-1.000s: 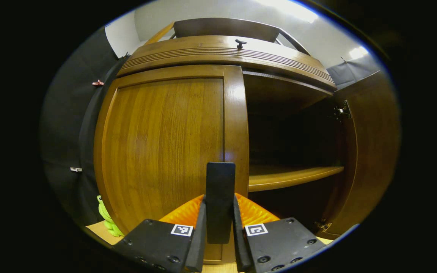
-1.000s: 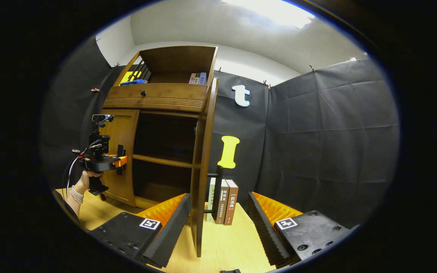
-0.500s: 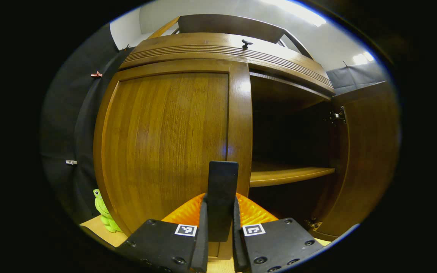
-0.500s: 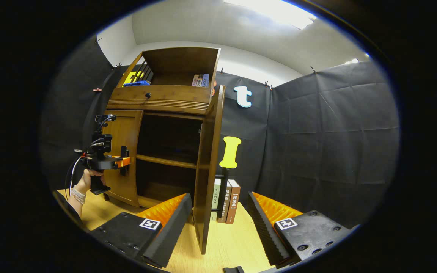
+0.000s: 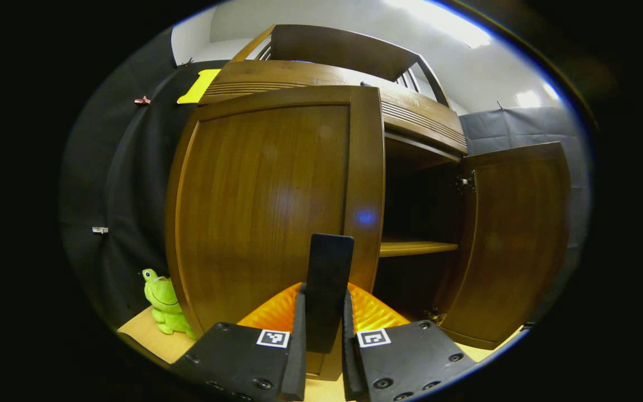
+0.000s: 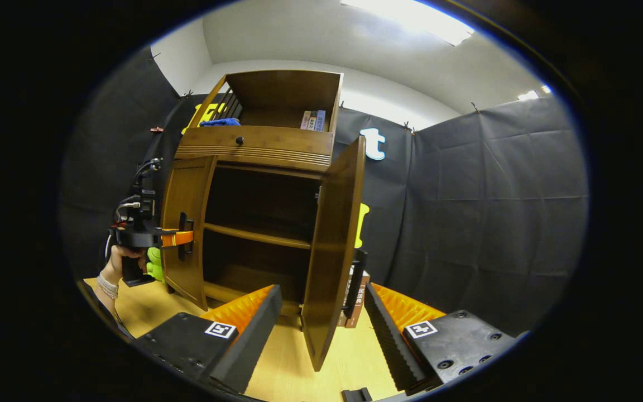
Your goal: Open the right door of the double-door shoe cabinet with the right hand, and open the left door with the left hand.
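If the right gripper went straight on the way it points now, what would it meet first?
Probably the open right door: its edge and black handle stand in line with the gap between the open right gripper fingers. The books lie beyond. Depth is hard to judge.

A pale, light wooden worktop (image 6: pixel 291 377) runs along the bottom of both views. On it stands the tall brown wooden double-door shoe cabinet (image 6: pixel 263 148), left of centre in the right gripper view. A small bright green frog figure (image 5: pixel 163 301) sits on the worktop just beside the cabinet's left side, at the lower left of the left gripper view. Upright books with dark spines (image 6: pixel 359 304) stand on the worktop near the centre of the right gripper view.
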